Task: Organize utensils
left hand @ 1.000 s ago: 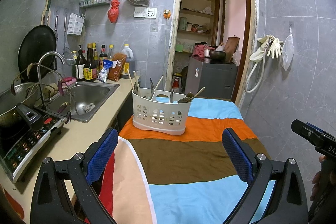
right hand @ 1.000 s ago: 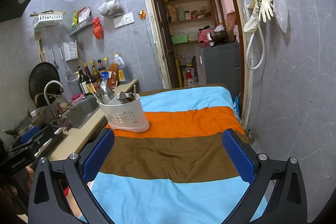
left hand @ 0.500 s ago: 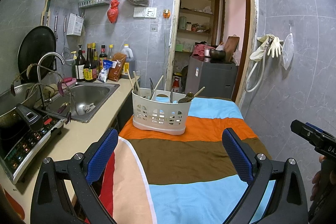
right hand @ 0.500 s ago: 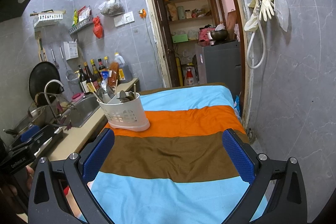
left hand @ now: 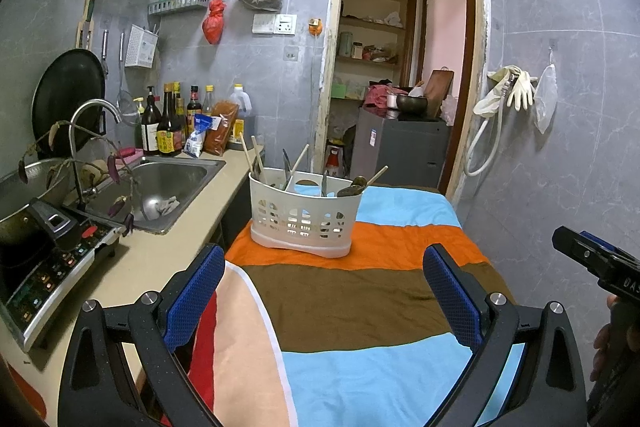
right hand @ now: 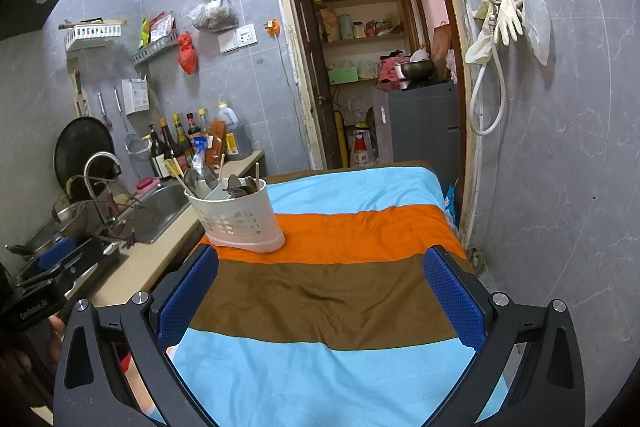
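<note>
Both tools up over the striped cloth (left hand: 360,307), nothing in either one. Left gripper (left hand: 324,291) spread wide, blue pads well apart, pointed straight at the white utensil caddy (left hand: 304,219). Right gripper (right hand: 320,291) likewise wide open, hanging above the brown band, caddy off to its left. Caddy upright on the orange stripe, near the table's far left corner, just beside the counter (left hand: 160,259). Chopsticks (left hand: 258,161) and spoons (right hand: 240,187) poking out of the top, leaning at angles. Steel sink (left hand: 168,183) and bottles (left hand: 168,131) further left. Cloth itself bare apart from the caddy.
</note>
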